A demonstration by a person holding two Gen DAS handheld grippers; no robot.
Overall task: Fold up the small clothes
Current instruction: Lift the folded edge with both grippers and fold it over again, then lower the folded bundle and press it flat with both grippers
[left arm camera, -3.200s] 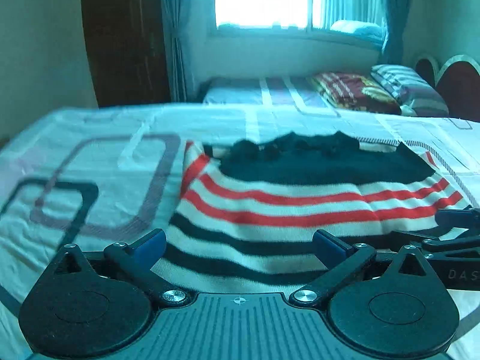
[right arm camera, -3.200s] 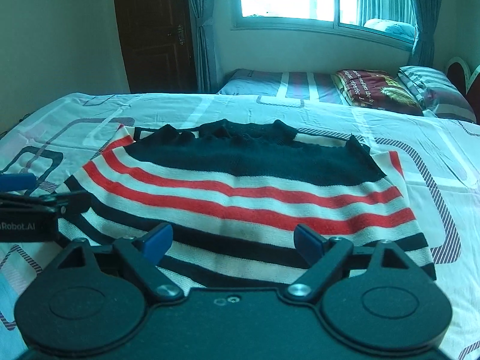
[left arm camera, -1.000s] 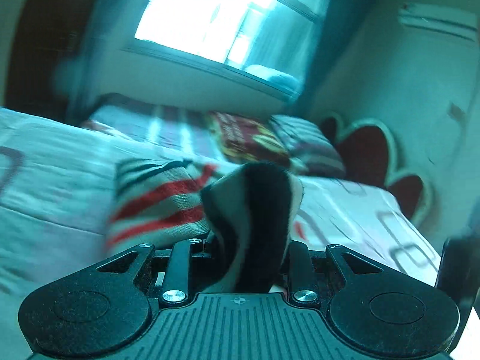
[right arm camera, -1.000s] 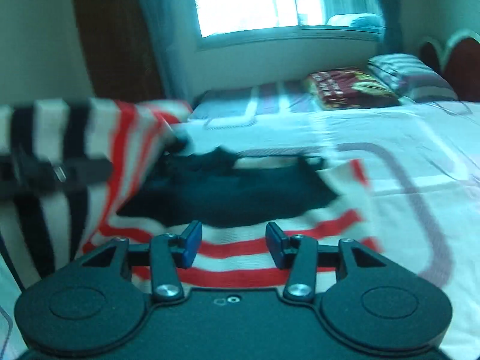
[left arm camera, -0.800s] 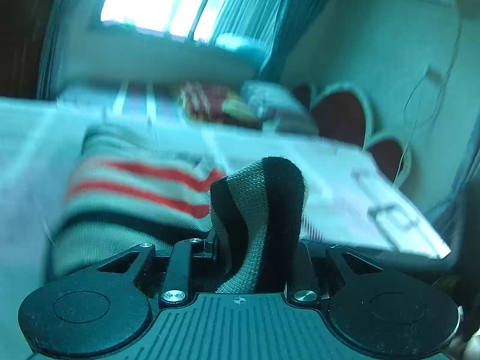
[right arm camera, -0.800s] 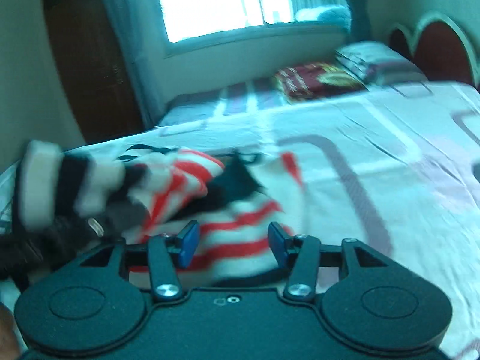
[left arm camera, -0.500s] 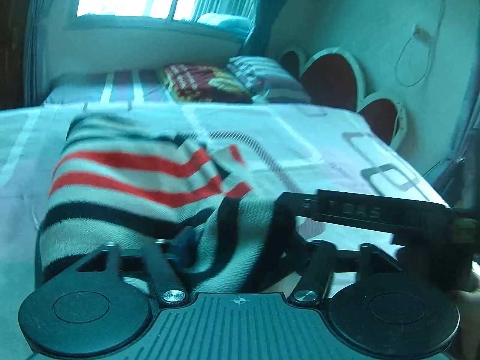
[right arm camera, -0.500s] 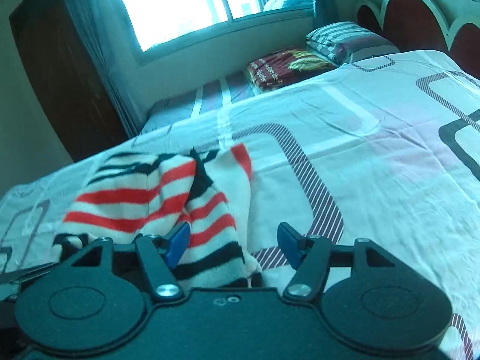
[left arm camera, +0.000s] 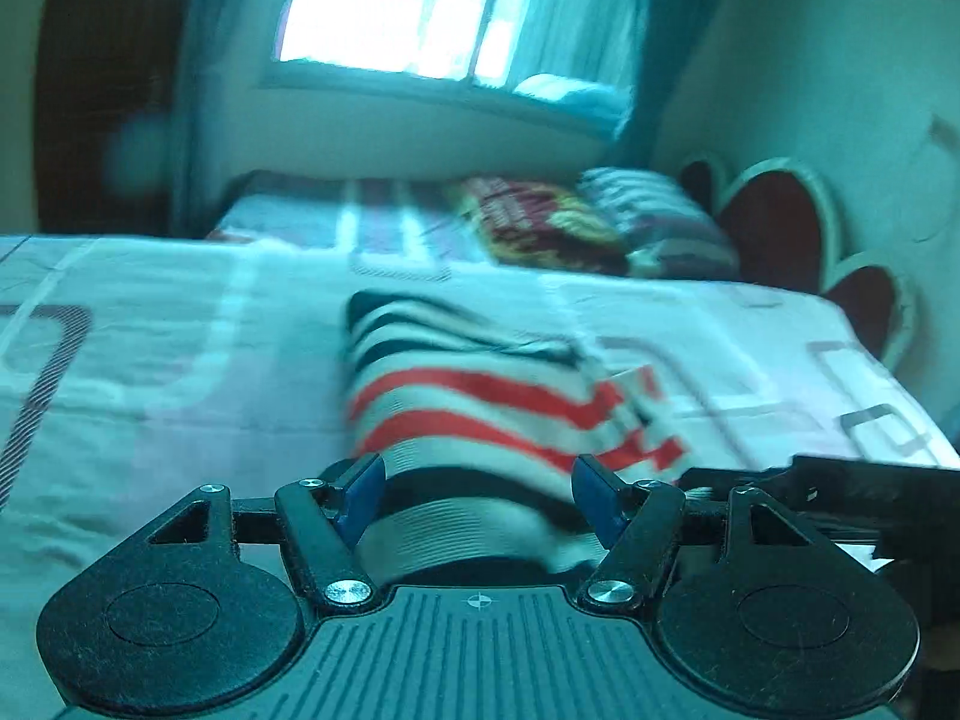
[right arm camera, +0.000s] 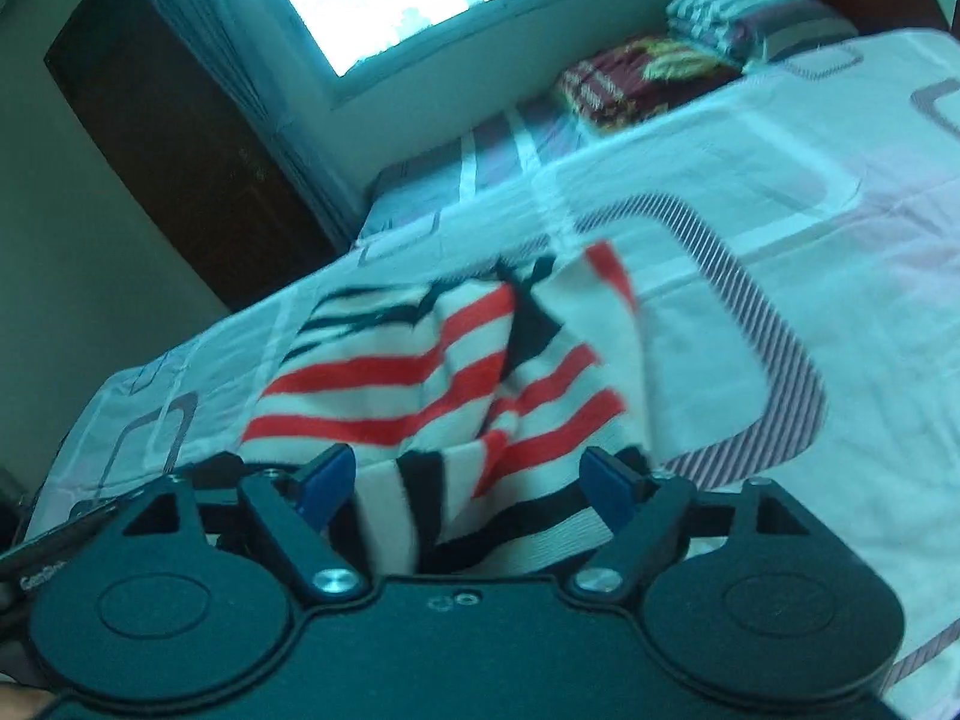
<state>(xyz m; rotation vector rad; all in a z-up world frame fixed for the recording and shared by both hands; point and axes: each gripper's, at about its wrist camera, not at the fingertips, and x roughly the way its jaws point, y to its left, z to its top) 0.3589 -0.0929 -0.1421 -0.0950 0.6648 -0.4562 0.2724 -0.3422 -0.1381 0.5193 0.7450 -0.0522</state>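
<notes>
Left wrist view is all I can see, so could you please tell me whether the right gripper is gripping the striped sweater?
Observer: No. In the right wrist view the right gripper has its jaws apart. They have just been opening, and the hem of the striped sweater lies loose between them, not pinched.
Operator: Thank you. Does the folded flap cover the layer beneath it?
Observer: Not fully. A black panel shows along the flap's edge there, with more of the under layer sticking out beyond it.
</notes>
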